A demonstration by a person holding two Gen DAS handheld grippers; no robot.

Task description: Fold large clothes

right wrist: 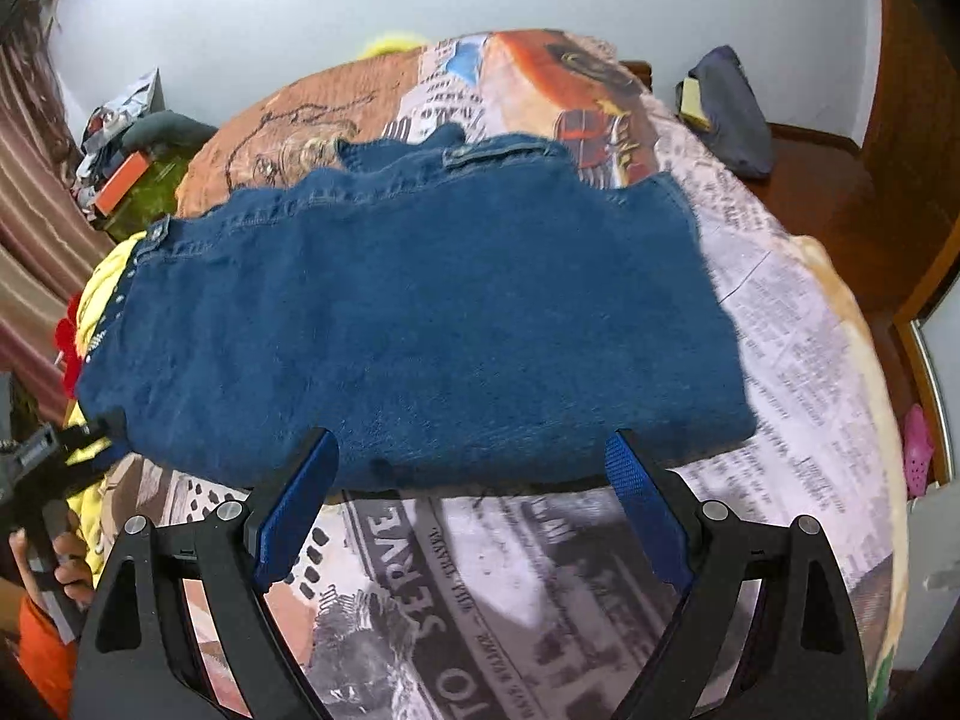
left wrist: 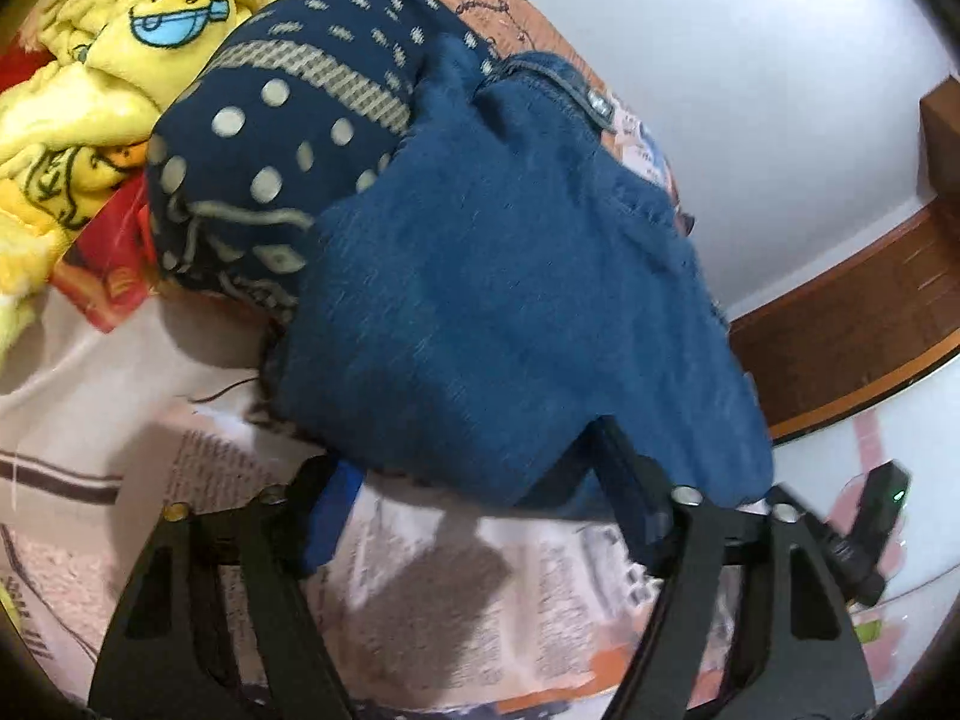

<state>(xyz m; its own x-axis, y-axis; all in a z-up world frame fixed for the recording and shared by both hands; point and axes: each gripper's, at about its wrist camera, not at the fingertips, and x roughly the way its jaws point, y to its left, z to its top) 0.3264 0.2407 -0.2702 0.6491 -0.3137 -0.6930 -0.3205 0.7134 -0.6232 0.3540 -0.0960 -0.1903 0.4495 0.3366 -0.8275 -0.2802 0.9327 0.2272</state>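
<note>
A folded blue denim garment (right wrist: 420,312) lies on the newspaper-print bedspread (right wrist: 798,324). It also shows in the left wrist view (left wrist: 492,300), partly over a navy dotted cloth (left wrist: 276,138). My right gripper (right wrist: 474,468) is open, its blue pads at the garment's near edge, one on each side, not gripping. My left gripper (left wrist: 474,480) is open at the garment's other edge; the denim drapes over its fingertips. The left gripper also shows at the left edge of the right wrist view (right wrist: 66,450).
A yellow cartoon blanket (left wrist: 102,60) is piled at the bed's left. A red cloth (left wrist: 114,276) lies beneath it. A dark bag (right wrist: 726,108) sits on the wooden ledge at right. Clutter and a curtain (right wrist: 36,228) stand at the left.
</note>
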